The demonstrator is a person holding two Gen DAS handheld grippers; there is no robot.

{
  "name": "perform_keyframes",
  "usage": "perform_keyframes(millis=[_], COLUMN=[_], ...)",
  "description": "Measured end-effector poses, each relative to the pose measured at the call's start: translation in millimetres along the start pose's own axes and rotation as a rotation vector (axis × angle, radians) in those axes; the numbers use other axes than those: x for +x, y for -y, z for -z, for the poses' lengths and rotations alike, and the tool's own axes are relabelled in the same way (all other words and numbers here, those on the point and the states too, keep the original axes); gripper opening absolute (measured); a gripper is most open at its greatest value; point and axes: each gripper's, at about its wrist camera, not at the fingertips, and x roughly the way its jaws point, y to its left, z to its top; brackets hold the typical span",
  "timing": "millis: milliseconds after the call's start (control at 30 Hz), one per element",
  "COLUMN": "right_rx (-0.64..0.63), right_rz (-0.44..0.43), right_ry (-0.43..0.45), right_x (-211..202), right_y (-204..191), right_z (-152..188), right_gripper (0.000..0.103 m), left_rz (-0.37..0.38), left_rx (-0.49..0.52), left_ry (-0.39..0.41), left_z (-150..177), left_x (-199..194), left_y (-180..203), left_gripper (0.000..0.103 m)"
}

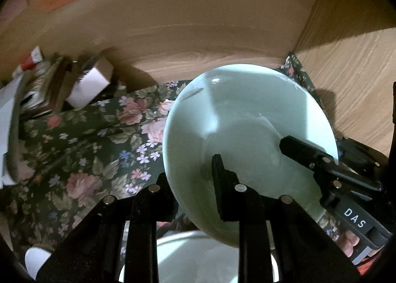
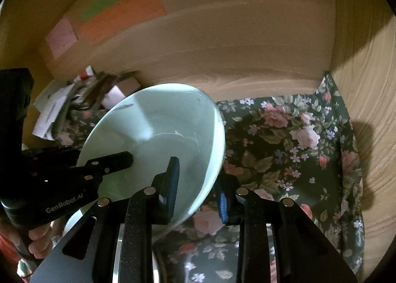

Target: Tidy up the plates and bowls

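1. Clutter of papers and a small white box (image 1: 87,87) is sitting at the far left corner of the floral cloth (image 1: 81,149), against the wooden back wall (image 1: 198,42). It is lying well apart from the work.
2. Left gripper (image 1: 190,191) is clamping narrowly on the near-left rim of the pale green plate (image 1: 247,119), one finger (image 1: 217,174) lying over the plate's face, the other hidden under it.
3. Plate is being held tilted, lifted clear of the cloth, toward the far right corner near the wooden side wall (image 1: 351,84). A second pale dish (image 1: 193,258) is showing below, at the near edge.
4. Right gripper (image 2: 198,183) is also clamping narrowly on the plate (image 2: 158,139), on its near-right rim, blue-padded fingers (image 2: 174,179) either side of it.
5. Judgement: step in hand is a two-handed carry of the plate to its stacking place.
6. To do it well: keeping both hands rising together so the rim is not twisting between pads; levelling the plate before lowering; centring over the dish below; loosening only once the plate is resting.
7. Risk: glazed rim slipping if the tilt is growing.
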Motion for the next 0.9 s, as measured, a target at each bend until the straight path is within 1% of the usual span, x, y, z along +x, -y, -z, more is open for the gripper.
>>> perform_keyframes(millis=[233,433,667,900], right_rx=[-0.034,-0.061,-0.09,-0.126], right_rz=[-0.017,-0.032,-0.064,-0.109], right_ry=[0.039,0.067,0.079,0.08], right_x=[-25,-42,-50,-49], right_y=[-25,-48,-73,-102], right_z=[2,7,12,19], right_gripper=[0.025,0.025,0.025,0.025], left_rz=[-0.014,-0.026,-0.047,-0.077], left_rx=[-0.018,-0.036,-0.062,-0.107], left_ry=[0.052,0.081,0.103,0.119], left_z=[16,31,49,68], left_x=[-37,-62,-86,-109], left_y=[-4,-12,-26,-50], left_gripper=[0.023,0.023,0.023,0.023])
